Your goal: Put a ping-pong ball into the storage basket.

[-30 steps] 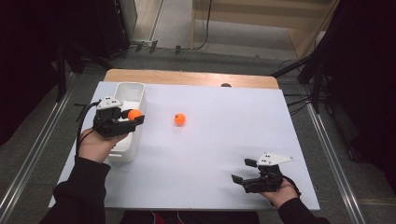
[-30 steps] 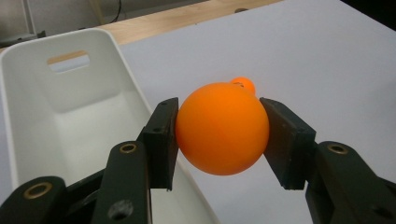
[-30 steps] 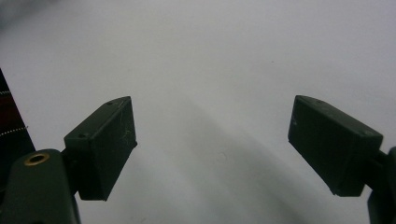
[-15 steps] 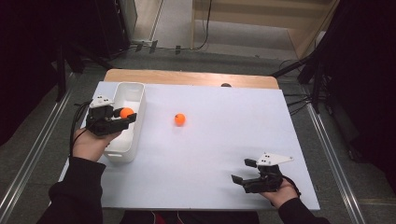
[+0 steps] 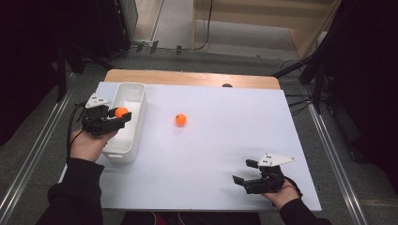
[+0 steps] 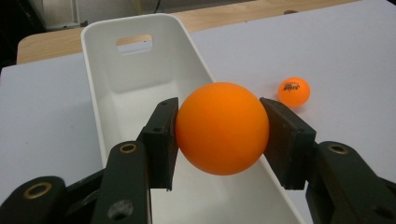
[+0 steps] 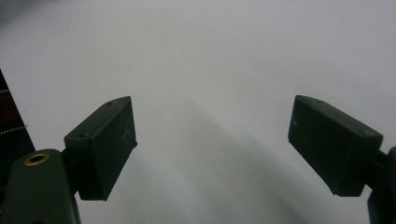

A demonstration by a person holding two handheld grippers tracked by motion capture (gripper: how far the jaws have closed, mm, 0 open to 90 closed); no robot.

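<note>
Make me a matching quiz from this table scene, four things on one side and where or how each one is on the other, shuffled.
1. left gripper
2. right gripper
3. loose ball
4. white bin

A. lying on the white tabletop, mid-table
B. open, nothing between its jaws
C. along the table's left edge
D. shut on an orange ball, over the bin

Pairs: 1-D, 2-B, 3-A, 4-C

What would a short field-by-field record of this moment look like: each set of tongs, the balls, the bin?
left tongs: shut on the held orange ball, above the white bin
right tongs: open, nothing between the jaws, over the near right part of the white table
second orange ball: lies on the table, right of the bin, untouched
white bin: at the table's left edge, no ball seen inside
</note>
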